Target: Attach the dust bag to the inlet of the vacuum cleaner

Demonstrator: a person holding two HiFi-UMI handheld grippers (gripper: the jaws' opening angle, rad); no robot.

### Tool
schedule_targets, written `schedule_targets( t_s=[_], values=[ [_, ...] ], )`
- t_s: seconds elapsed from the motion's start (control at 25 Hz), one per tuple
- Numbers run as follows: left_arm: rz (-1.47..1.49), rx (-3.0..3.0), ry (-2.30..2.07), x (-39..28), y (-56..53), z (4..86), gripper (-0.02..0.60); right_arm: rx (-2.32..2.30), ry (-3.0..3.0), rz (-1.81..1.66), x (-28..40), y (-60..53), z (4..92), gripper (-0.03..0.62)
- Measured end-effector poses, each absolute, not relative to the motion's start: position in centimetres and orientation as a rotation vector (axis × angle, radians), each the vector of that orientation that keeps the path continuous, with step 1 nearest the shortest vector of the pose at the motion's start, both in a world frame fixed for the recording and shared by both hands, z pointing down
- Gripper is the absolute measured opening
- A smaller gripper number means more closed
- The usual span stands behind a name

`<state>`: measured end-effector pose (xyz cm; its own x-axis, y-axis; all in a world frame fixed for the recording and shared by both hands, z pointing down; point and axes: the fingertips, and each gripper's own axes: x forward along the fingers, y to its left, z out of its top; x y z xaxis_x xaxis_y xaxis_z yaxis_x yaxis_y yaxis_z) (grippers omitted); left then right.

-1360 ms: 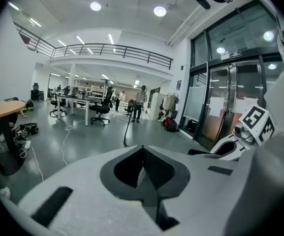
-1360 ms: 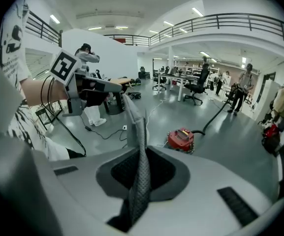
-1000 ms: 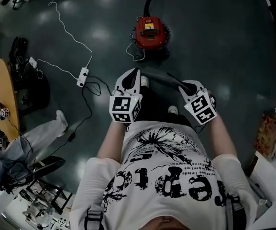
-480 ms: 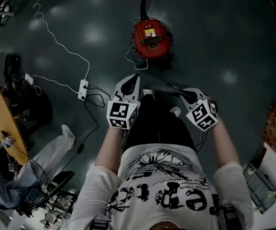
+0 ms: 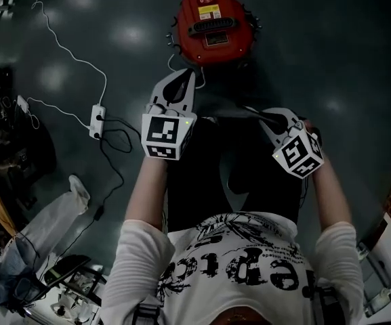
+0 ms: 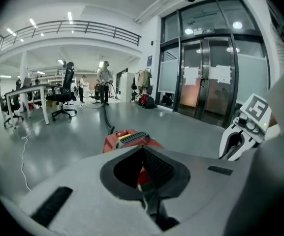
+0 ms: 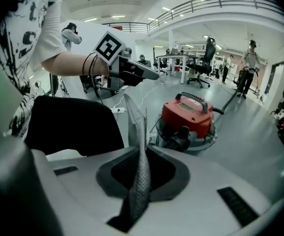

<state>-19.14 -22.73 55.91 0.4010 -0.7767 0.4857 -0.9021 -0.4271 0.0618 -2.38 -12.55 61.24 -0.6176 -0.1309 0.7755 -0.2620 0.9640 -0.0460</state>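
Both the left tongs (image 5: 185,83), shut tight, and the right tongs (image 5: 266,117), pinching the bag (image 7: 141,181), have dropped close to the vacuum (image 5: 214,20), so fitting it looks next.

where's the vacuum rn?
Top centre of the head view, on the floor: the red vacuum cleaner stands just past the left tongs, white power strip further left.

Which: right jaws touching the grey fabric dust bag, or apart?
Touching. Right gripper view: the right gripper is shut on the grey fabric dust bag.
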Motion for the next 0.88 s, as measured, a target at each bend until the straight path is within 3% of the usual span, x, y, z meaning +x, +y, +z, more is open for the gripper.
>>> schedule_targets(
  t_s=[0.36,0.6,0.88],
  values=[
    [0.73,2.602,-1.53,-18.2,-25.7,63.7,0.014,0.25,-2.33,0.022,-1.7,-13.7,70.1,0.023],
    [0.99,2.728,-1.54,-17.6,-30.6,63.2,0.17,0.23,-2.346,0.001,-1.2,-13.7,70.9,0.023],
    [1.343,2.745,-1.27,-15.0,-35.0,65.0,0.184,0.163,-2.366,0.04,-0.9,-14.2,71.2,0.025]
  ],
)
